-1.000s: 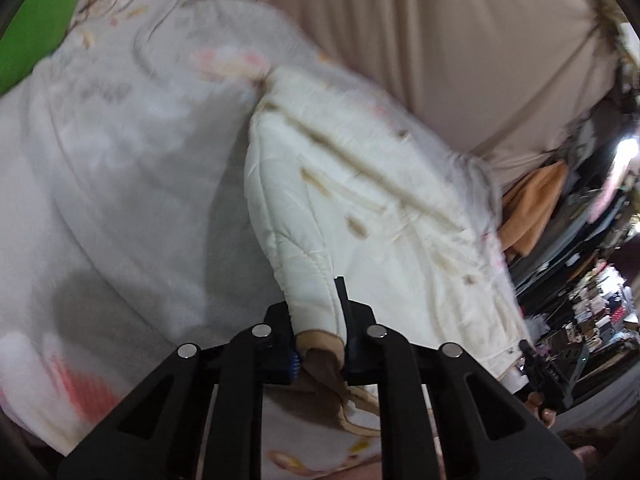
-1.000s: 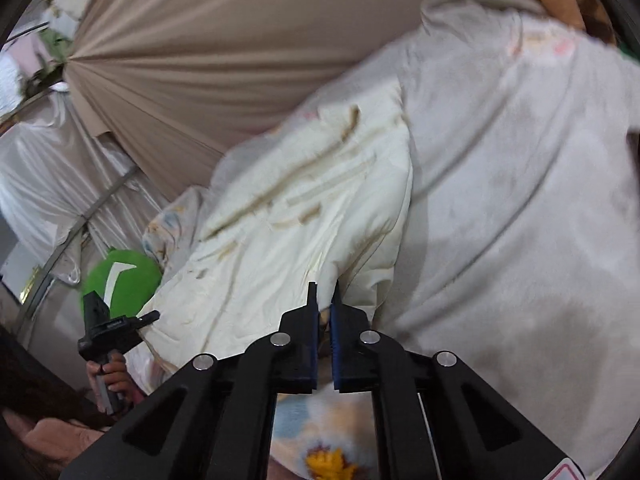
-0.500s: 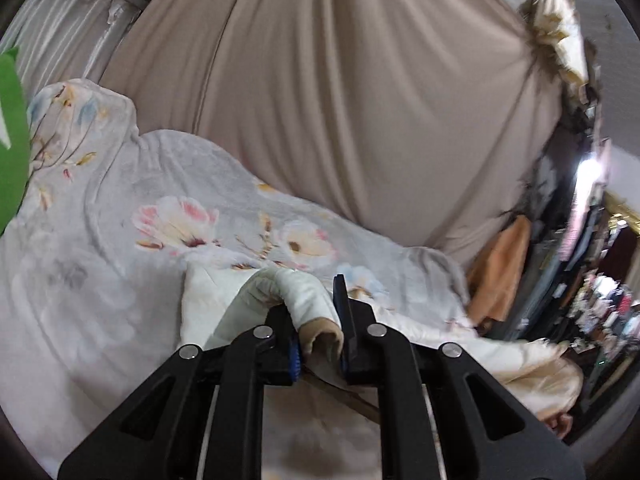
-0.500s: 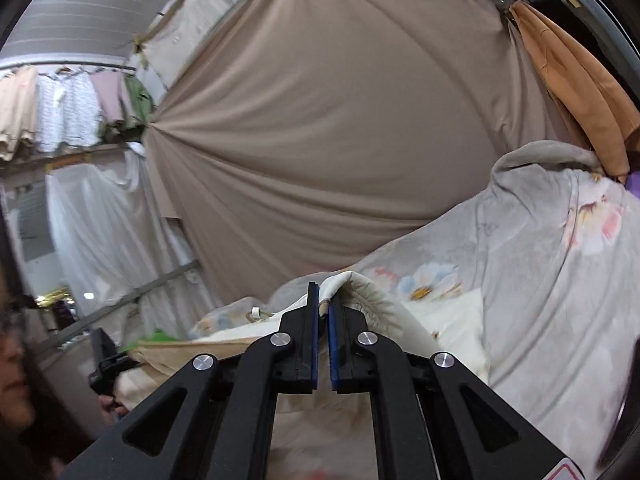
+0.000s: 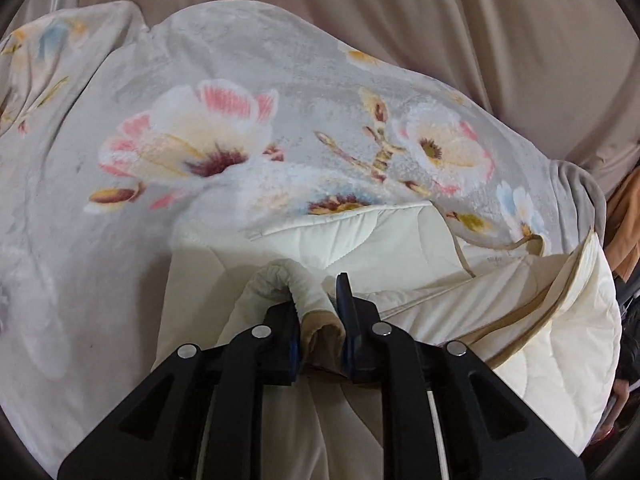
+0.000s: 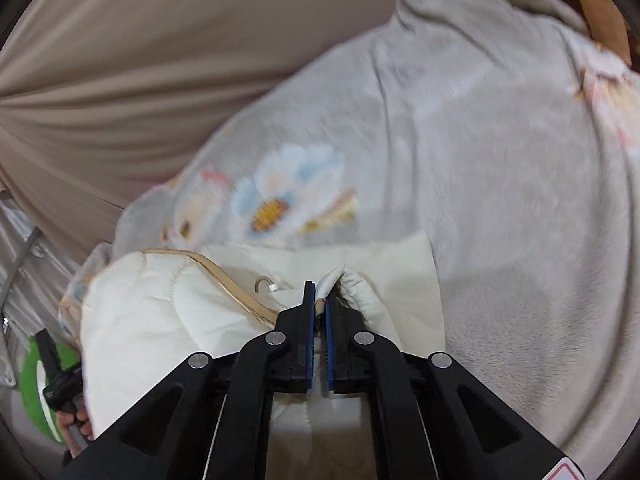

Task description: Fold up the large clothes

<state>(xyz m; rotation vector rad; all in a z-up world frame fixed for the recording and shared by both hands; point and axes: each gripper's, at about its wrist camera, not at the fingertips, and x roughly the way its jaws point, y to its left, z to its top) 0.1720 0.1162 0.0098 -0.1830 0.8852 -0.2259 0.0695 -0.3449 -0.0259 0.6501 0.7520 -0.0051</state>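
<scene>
The cream quilted jacket (image 5: pixel 400 240) lies on the floral blanket (image 5: pixel 240 120), its lower part doubled over toward the collar. My left gripper (image 5: pixel 320 320) is easing apart around a rolled cuff; my right gripper (image 6: pixel 318 312) is clenched on a pinch of hem. One fold looks laid; releasing, smoothing and further folds remain, I judge.

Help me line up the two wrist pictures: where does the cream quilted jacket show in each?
Left wrist: cream quilted jacket fills lower centre and right, a cuff between the opening fingers of the left gripper.
Right wrist: lower left and centre, a fold pinched in the right gripper.
Shared landmark: the grey floral blanket beneath it.
</scene>
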